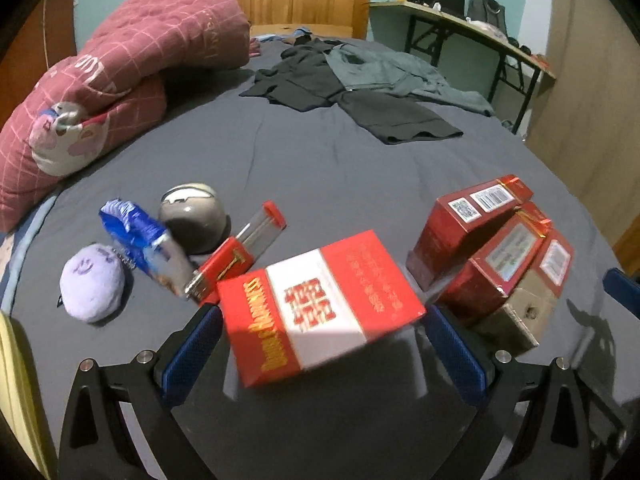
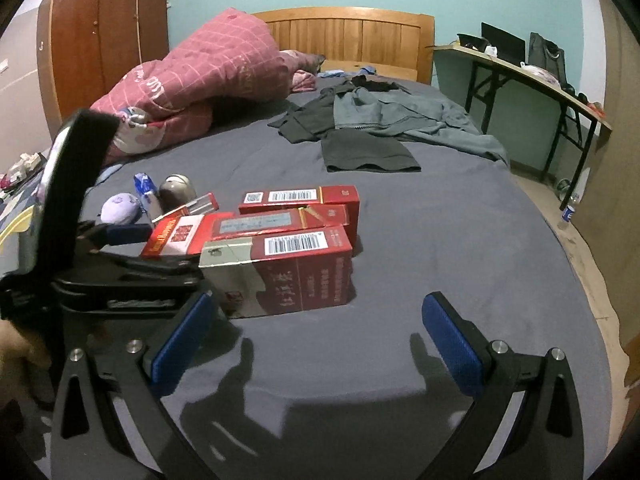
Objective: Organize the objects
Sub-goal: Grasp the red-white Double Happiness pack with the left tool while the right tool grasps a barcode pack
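1. Gripping the red-and-white carton (image 1: 320,304) between the blue pads (image 1: 192,344) of the left gripper (image 1: 324,346), jaws clamped on its two opposite edges, carton tilted and raised off the grey bedsheet (image 1: 320,160).
2. Hovering with the right gripper (image 2: 316,340) low over the sheet, jaws spread wide and holding nothing, fingertips just short of the nearest dark red box (image 2: 296,268).
3. Lying side by side on the sheet, just right of the held carton in the left wrist view: three dark red boxes (image 1: 492,248), long sides touching or nearly so, barcode labels facing up, nearest one showing a torn, greyish end.
4. Sitting to the left of the held carton: a red lighter-like case (image 1: 224,268) with a clear red-capped tube (image 1: 262,226) just behind it, a blue snack packet (image 1: 140,240), a purple plush ball (image 1: 92,286) on a chain, and a grey dome-shaped object (image 1: 192,216), all clustered close together.
5. Lying farther up the bed: dark and grey-green clothes (image 1: 360,84) spread flat, well apart from the boxes.
6. Resting at the far left: a folded pink quilt (image 1: 120,76) against the wooden headboard (image 1: 300,0).
7. Standing at the far right beside the bed: a folding desk (image 2: 520,76) carrying bags and small items too small to identify.
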Motion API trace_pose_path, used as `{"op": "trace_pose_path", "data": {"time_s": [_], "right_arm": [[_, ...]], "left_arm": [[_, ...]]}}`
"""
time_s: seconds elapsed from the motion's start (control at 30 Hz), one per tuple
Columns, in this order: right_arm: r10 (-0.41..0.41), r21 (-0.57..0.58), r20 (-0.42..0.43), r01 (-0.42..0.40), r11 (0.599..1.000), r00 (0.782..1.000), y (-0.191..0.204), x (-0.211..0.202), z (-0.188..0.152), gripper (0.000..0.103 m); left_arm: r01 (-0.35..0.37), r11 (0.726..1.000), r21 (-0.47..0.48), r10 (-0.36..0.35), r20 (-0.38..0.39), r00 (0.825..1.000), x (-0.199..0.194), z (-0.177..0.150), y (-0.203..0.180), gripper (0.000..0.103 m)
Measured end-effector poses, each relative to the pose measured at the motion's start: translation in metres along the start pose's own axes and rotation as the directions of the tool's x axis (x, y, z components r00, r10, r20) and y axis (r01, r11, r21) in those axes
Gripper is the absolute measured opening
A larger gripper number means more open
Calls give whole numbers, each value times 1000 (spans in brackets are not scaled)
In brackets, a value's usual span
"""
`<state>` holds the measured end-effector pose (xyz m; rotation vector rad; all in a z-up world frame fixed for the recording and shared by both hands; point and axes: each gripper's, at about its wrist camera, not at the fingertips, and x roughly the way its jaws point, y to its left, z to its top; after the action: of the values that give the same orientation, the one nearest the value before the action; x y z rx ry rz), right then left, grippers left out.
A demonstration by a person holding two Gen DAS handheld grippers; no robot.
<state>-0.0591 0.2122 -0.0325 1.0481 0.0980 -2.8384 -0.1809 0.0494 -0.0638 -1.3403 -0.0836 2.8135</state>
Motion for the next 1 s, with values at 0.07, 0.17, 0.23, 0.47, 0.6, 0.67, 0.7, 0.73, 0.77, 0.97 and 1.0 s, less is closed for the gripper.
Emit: {"op": "trace_pose_path", "data": {"time_s": [0.07, 0.17, 0.23, 0.47, 0.6, 0.67, 0.7, 0.73, 0.77, 0.97, 1.0], "right_arm": [[10, -3, -7, -10, 1000, 1000, 2, 3, 0, 103], [9, -21, -19, -9, 1000, 1000, 8, 6, 0, 103], [13, -10, -22, -14, 1000, 1000, 11, 8, 0, 103], [0, -26, -27, -1, 1000, 1000, 27, 21, 8, 103], [-18, -32, -35, 17, 999, 999, 33, 29, 13, 103], [-33, -24, -54, 32, 999, 998, 32, 35, 13, 103], [-37, -17, -64, 36, 999, 997, 31, 38, 12, 103], [-37, -8, -74, 37, 999, 997, 30, 41, 12, 103], [-36, 3, -79, 37, 999, 996, 27, 43, 13, 103], [-19, 69, -70, 24, 997, 997, 16, 43, 14, 89], [-14, 76, -65, 19, 997, 998, 14, 42, 14, 89]], "left_arm": [[6, 1000, -18, -6, -9, 1000, 8, 2, 4, 102], [47, 996, -75, -50, -44, 998, 17, 2, 18, 103], [53, 995, -88, -57, -45, 997, 18, 3, 28, 103], [35, 996, -78, -38, -45, 998, 21, 3, 53, 103], [48, 995, -83, -52, -46, 998, 24, 3, 64, 103], [54, 994, -91, -59, -50, 997, 26, 3, 67, 103], [56, 994, -92, -60, -48, 997, 26, 3, 69, 103], [56, 994, -92, -61, -48, 997, 27, 3, 70, 103], [58, 994, -91, -62, -45, 997, 26, 2, 72, 103], [91, 989, -121, -95, -28, 995, 21, -4, 81, 96], [100, 987, -128, -104, -28, 994, 20, -5, 82, 96]]}}
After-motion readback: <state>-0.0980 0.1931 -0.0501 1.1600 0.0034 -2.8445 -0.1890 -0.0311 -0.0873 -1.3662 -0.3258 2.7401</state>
